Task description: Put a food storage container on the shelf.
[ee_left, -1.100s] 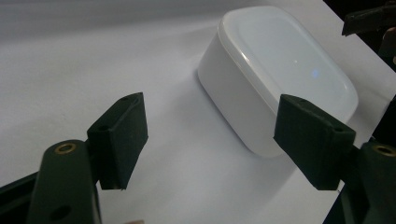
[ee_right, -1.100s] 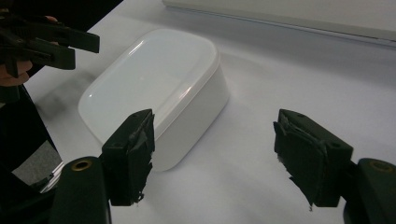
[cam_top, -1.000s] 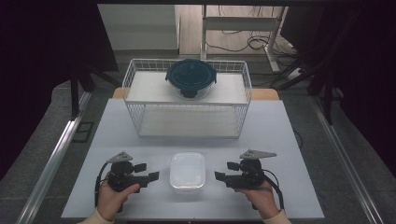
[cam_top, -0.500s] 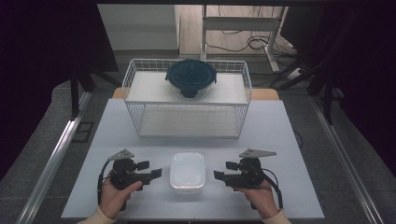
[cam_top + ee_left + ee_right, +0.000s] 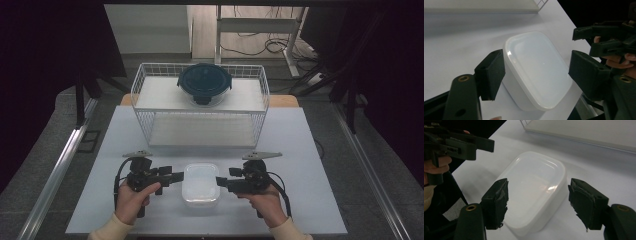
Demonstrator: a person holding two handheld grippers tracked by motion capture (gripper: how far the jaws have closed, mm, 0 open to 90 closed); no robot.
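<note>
A white rounded-rectangular container (image 5: 200,184) lies on the table near its front edge, between my two grippers. My left gripper (image 5: 176,176) points at its left side and stands open; in the left gripper view (image 5: 539,72) its jaws straddle the near corner of the container (image 5: 537,67) without clamping it. From the right, my right gripper (image 5: 223,181) faces the container, also open. In the right gripper view (image 5: 537,197) the container (image 5: 534,182) sits between the spread jaws.
A white wire basket (image 5: 145,107) stands at the back of the white table (image 5: 310,150). A dark teal lidded bowl (image 5: 204,82) rests on the basket's upper shelf. Metal rails run along the floor on both sides.
Both grippers have moved slightly inward toward the white container. The container and the bowl have not moved.
</note>
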